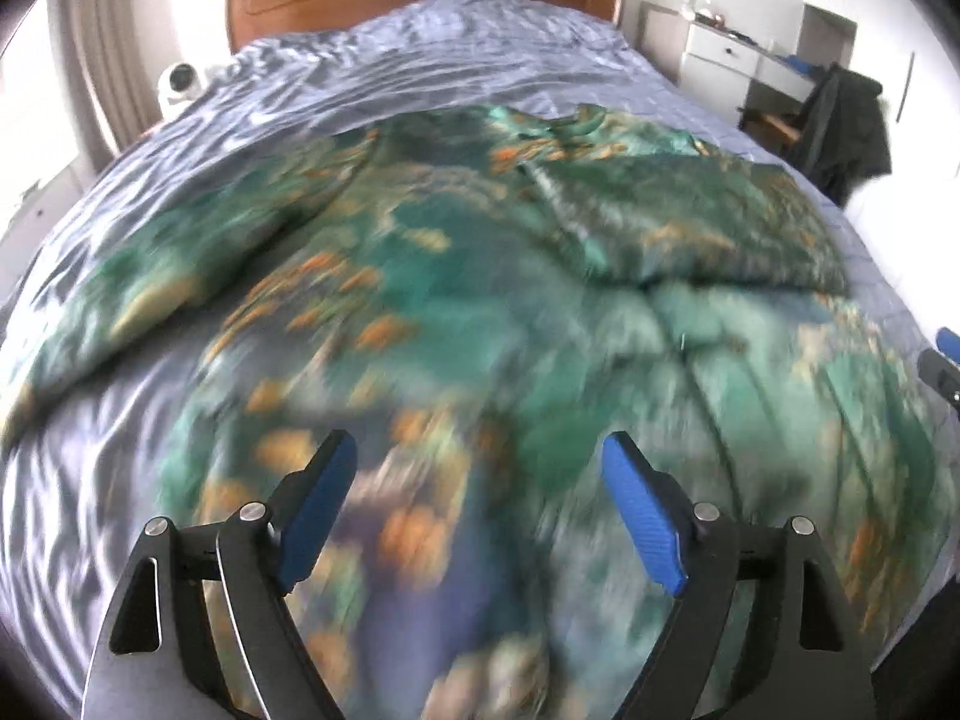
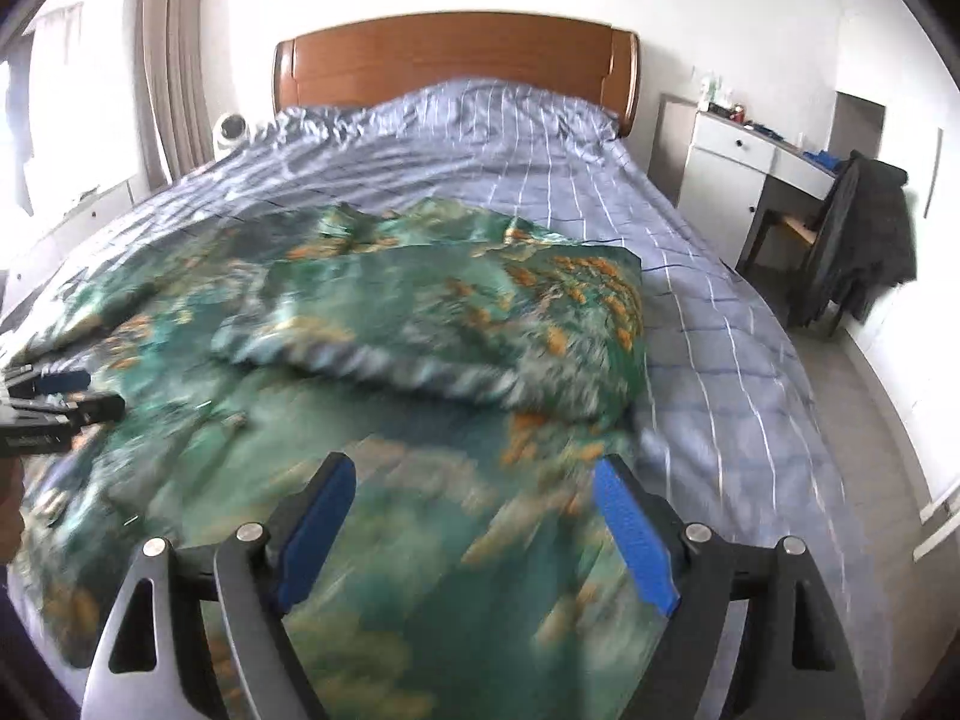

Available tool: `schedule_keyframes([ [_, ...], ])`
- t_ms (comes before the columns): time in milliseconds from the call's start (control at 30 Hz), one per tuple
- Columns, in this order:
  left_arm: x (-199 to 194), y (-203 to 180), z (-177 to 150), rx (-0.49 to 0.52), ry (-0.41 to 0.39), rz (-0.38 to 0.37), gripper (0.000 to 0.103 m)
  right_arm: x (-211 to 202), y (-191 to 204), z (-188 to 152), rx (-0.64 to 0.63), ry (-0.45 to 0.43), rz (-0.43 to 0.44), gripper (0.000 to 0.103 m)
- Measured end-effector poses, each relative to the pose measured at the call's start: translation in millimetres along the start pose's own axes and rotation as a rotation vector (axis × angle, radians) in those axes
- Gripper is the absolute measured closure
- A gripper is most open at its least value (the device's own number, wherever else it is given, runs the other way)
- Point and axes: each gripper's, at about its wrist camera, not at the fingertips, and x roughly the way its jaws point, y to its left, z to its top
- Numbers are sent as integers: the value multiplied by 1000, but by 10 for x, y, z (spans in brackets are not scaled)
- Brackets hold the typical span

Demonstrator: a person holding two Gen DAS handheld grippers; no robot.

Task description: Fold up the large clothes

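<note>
Over the bed's grey checked cover [image 2: 690, 276], I hold both grippers' jaws apart above the green satin floral garment [image 2: 372, 330], and I'd pinch its near hem evenly before folding.

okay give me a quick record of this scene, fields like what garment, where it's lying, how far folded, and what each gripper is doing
garment: green patterned garment with orange print
surface: bed with blue checked cover, wooden headboard
fold state: right side already folded inward over the body; left sleeve spread out
left gripper: open, above the garment's lower part, holding nothing
right gripper: open, above the garment's lower right, holding nothing
image quality: motion blur, fine detail unclear
</note>
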Motion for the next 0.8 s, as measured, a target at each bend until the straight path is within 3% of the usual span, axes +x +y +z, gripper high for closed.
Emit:
schedule_keyframes([
  [167, -193, 295, -214, -60, 4, -1, 16, -363, 363, -394, 79, -1, 38, 19],
  [333, -223, 732, -277, -185, 11, 2, 15, -562, 742, -648, 9, -11, 46, 19],
  [600, -101, 1899, -252, -565, -15, -28, 15, -874, 897, -753, -70, -60, 33, 19],
  [800, 90, 2707, -296, -888, -66, 37, 14, -923, 890, -803, -63, -55, 20, 19],
])
